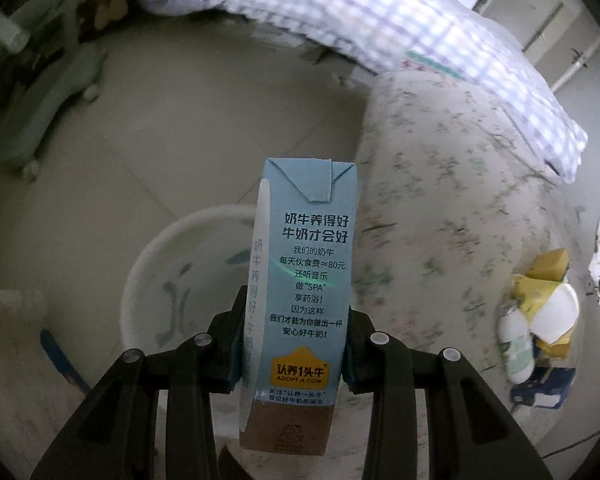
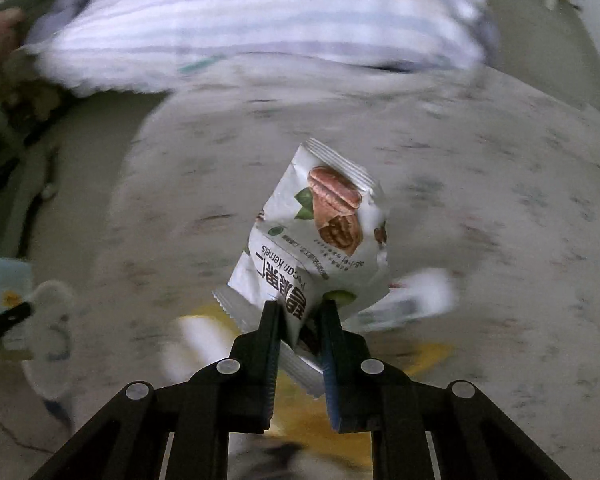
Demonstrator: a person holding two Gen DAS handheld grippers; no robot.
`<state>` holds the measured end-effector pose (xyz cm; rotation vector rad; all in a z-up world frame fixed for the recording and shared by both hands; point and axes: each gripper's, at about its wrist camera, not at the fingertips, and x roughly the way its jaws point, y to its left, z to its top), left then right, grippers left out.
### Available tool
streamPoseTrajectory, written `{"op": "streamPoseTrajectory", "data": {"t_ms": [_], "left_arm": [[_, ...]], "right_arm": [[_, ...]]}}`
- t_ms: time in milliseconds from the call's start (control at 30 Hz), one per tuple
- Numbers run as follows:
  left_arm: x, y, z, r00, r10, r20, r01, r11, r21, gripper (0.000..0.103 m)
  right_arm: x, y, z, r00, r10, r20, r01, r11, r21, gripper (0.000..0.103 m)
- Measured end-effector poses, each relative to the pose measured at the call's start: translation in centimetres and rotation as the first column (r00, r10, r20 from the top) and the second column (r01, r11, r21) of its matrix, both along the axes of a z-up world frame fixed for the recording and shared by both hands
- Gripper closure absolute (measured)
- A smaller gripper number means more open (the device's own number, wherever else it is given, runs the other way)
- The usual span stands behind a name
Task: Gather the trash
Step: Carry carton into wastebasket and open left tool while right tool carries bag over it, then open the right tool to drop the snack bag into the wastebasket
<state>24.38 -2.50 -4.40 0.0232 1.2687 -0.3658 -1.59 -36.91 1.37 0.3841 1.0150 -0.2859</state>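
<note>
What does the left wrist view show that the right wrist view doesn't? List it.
Only the left wrist view: the left gripper shut on a blue milk carton, with a white bin on the floor below.
Only the right wrist view: the right gripper shut on a pecan packet.
Both: the floral bedsheet, the checked pillow and yellow and white litter on the bed.

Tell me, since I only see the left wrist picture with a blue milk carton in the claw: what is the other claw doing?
Observer: The right gripper is shut on a white snack packet.
Operator: What snack is it?
Observer: The print shows pecan halves and the words "pecan kernels".
Operator: How is it gripped?
Observer: It is pinched near one sealed end, and the rest sticks out ahead of the gripper.
</note>
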Motion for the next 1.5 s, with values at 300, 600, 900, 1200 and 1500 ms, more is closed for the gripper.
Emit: {"op": "streamPoseTrajectory", "data": {"t_ms": [300, 600, 900, 1200, 1500], "left_arm": [[0.0, 4.5, -3.7, 0.997, 0.064, -0.039, -0.066, 0.996, -0.055, 0.063], [-0.3, 6.4, -5.6, 0.996, 0.09, -0.021, -0.092, 0.99, -0.108, 0.063], [-0.5, 7.4, -5.9, 0.991, 0.133, -0.012, -0.133, 0.987, -0.089, 0.023], [-3.3, 10.1, -3.5, 0.978, 0.198, 0.062, -0.189, 0.974, -0.128, 0.016], [-6.3, 12.6, -2.1, 0.968, 0.226, 0.107, -0.219, 0.973, -0.08, 0.016]], "right_arm": [[5.1, 12.1, -1.0, 0.978, 0.208, 0.015, -0.209, 0.976, 0.062, 0.086], [8.6, 18.9, -5.6, 0.95, 0.309, -0.043, -0.302, 0.945, 0.124, 0.086], [10.6, 21.4, -8.9, 0.932, 0.352, -0.088, -0.338, 0.93, 0.143, 0.086], [11.8, 23.7, -10.1, 0.913, 0.397, -0.094, -0.383, 0.914, 0.135, 0.085], [12.7, 26.1, -10.5, 0.891, 0.444, -0.098, -0.432, 0.893, 0.122, 0.083]]}}
